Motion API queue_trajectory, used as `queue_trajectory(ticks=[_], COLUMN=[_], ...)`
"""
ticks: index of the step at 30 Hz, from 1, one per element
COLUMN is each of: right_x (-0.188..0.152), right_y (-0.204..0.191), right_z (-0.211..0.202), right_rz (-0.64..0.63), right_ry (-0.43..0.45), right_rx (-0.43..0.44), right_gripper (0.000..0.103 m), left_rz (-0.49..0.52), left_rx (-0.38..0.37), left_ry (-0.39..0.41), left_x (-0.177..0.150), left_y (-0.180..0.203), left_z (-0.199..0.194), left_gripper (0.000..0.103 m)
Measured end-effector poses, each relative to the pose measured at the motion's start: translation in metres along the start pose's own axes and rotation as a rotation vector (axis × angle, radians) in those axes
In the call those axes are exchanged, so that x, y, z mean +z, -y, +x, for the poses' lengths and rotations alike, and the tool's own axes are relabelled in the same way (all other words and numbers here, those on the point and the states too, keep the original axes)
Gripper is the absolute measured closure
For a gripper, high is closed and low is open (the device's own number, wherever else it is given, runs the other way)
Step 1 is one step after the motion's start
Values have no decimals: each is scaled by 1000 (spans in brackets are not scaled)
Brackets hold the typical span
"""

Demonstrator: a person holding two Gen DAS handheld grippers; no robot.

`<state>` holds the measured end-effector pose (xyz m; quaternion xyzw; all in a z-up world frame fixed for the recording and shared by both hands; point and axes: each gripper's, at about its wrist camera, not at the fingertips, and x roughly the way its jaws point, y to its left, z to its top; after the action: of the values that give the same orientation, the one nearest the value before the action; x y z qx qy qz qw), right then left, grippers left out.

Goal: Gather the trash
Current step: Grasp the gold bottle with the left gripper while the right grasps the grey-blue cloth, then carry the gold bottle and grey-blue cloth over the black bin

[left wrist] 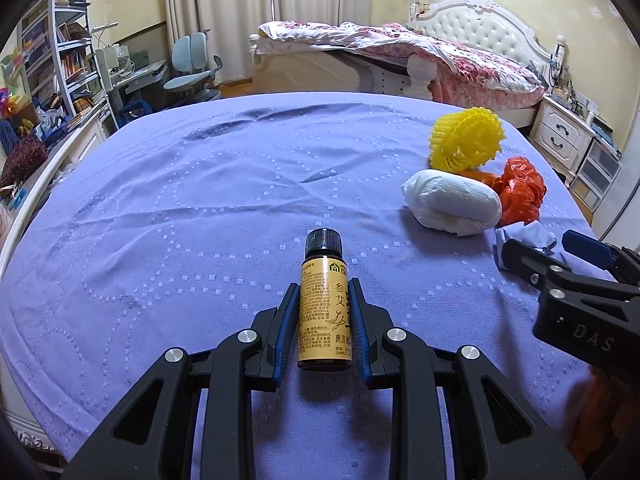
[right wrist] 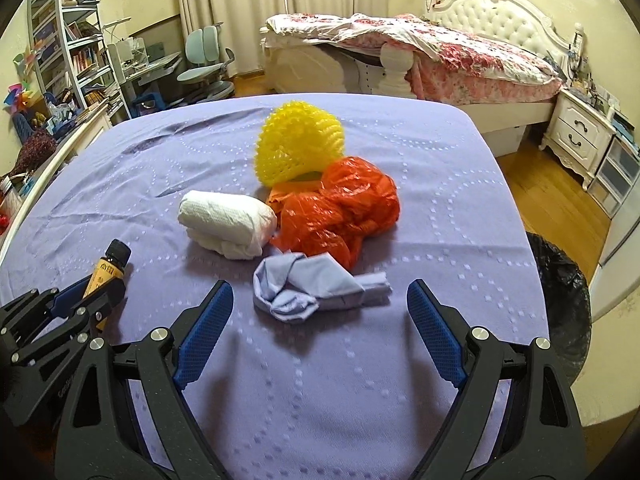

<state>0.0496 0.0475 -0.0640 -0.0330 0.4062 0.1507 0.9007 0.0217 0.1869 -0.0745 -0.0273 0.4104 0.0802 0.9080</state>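
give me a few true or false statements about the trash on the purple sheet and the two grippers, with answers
1. The left gripper grips the small bottle. True.
2. The right gripper is clamped on the blue cloth. False: its jaws stand open, the cloth lies ahead of them.
3. The orange plastic bag touches the white paper wad. True.
4. The yellow foam net lies in the black-lined bin. False: it rests on the purple sheet.

One bottle (left wrist: 324, 300), one yellow foam net (right wrist: 299, 143), one white wad (right wrist: 227, 225), one orange bag (right wrist: 340, 212), one blue cloth (right wrist: 316, 292).
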Motion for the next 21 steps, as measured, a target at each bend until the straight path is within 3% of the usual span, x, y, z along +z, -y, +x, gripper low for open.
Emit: queue_trajectory(ticks=[2, 4, 21], right_x=[0, 0, -20], right_y=[-3, -5, 16], right_z=[6, 9, -24], right_rz=[-7, -13, 1], right_ry=[-24, -50, -14], right_rx=[-19, -22, -16], right_gripper=[17, 27, 27], left_rz=[2, -1, -18], left_rx=[0, -3, -18], left_ry=[0, 0, 24], left_x=[-1, -1, -4], left_y=[1, 0, 2], left_z=[0, 0, -11], left_gripper=[76, 76, 76])
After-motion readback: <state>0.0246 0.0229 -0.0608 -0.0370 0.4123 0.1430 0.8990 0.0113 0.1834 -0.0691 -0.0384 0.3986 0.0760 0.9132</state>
